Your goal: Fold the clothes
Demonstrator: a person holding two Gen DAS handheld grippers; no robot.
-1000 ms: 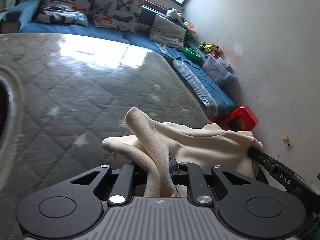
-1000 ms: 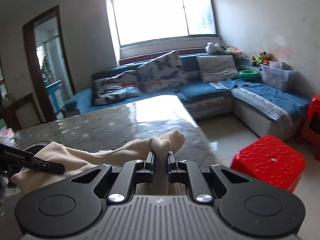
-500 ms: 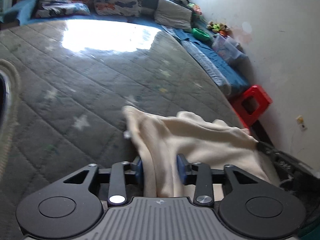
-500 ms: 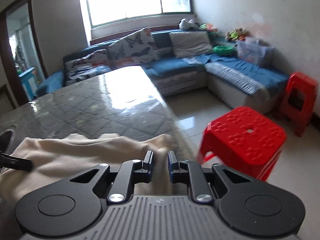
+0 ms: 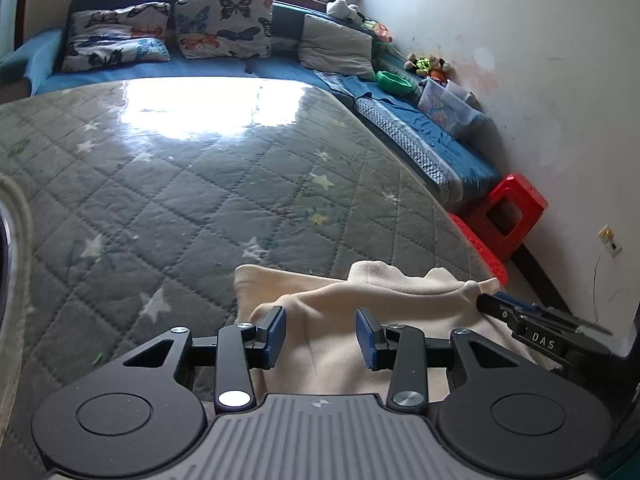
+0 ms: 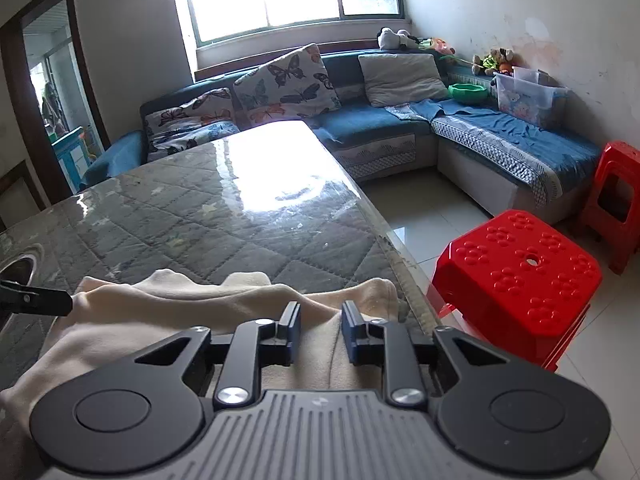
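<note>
On the table [image 5: 168,184]: cream garment [image 5: 360,304], crumpled at the near edge (beside a red stool [image 6: 516,272]).
Left gripper [image 5: 321,334]: fingers spread, over the cloth, gripping nothing.
Right gripper [image 6: 319,330]: fingers apart, cloth lying between them.

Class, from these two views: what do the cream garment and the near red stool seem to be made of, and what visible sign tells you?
Cream garment: apparently soft matte knit or fleece; it slumps in rounded folds without shine.
Red stool: probably moulded plastic; glossy, one even colour, raised dot pattern on top.
</note>
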